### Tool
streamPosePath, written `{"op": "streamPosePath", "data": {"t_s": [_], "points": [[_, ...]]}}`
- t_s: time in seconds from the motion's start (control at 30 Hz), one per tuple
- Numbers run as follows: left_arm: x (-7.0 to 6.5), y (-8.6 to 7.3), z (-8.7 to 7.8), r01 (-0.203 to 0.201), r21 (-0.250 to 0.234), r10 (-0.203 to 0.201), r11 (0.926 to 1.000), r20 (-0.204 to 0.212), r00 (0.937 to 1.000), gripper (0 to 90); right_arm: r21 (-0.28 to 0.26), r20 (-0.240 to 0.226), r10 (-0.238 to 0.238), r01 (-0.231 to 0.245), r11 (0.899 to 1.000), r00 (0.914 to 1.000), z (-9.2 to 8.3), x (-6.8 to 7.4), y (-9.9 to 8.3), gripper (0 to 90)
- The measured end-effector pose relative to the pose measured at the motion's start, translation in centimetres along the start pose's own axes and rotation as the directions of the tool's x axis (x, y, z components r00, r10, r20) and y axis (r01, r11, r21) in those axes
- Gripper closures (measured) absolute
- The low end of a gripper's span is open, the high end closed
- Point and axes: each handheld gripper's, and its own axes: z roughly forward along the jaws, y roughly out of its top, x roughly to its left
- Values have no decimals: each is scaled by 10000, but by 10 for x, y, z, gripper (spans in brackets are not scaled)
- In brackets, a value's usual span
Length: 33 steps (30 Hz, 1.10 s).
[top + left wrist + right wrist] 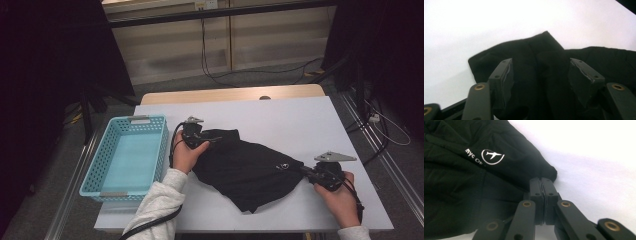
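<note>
- One black garment (245,167), soft and crumpled with a small white plane logo, lies mid-table toward the near edge.
- One turquoise perforated plastic basket (160,142), rectangular, sits by the left edge.
- Left gripper (541,72): jaws apart over the fabric.
- Right gripper (543,186): jaws pinch the garment's corner.

Matt black cloth garment (247,167) with a glossy white printed logo (492,156) near the right claw's (543,182) matt black plastic jaws; smooth white tabletop (300,125) beyond.
</note>
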Motion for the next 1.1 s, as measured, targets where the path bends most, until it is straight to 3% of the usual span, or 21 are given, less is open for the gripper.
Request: {"op": "streamPosePath", "data": {"t_s": [0.23, 0.53, 0.6, 0.63, 0.67, 0.7, 0.73, 0.83, 0.9, 1.0, 1.1], "points": [[-7, 5, -2, -251, 98, 251, 9996, -25, 9997, 370, -56, 57, 110, -110, 9999, 9999, -5, -4, -3, 890], [-9, 3, 22, -184, 663, 181, 9976, 54, 9998, 425, -81, 159, 161, -159, 9998, 9997, -7, -2, -7, 888], [-11, 1, 27, -144, 777, 120, 9969, 309, 9994, 486, -136, 185, 129, -126, 9998, 9997, -7, -2, -7, 883], [-12, 0, 29, -180, 939, 137, 9954, 467, 9988, 608, -148, 199, 138, -135, 9998, 9997, -7, -1, -7, 872], [-14, 0, 31, -298, 1104, 253, 9934, 423, 9988, 672, -193, 223, 156, -151, 9997, 9996, -7, -1, -7, 861], [-15, -1, 32, -209, 1180, 159, 9928, 434, 9989, 686, -198, 263, 236, -231, 9995, 9994, -8, -1, -7, 838], [-16, 0, 32, -150, 1250, 82, 9920, 550, 9985, 754, -292, 356, 334, -323, 9991, 9988, -9, -2, -7, 792], [-15, 1, 29, -147, 1344, 86, 9908, 457, 9989, 874, -599, 656, 1005, -967, 9935, 9928, -15, -5, -5, 641], [-15, 3, 27, -84, 1296, 20, 9915, 495, 9988, 889, -767, 715, 1390, -1335, 9881, 9877, -16, -6, -3, 512], [-14, 3, 22, -44, 1190, -36, 9929, 670, 9977, 892, -600, 649, 1939, -1901, 9799, 9789, -11, -3, -2, 383], [-14, 4, 16, -61, 1035, -14, 9946, 718, 9974, 893, -274, 517, 2185, -2173, 9757, 9745, -1, 2, -2, 347]]}}
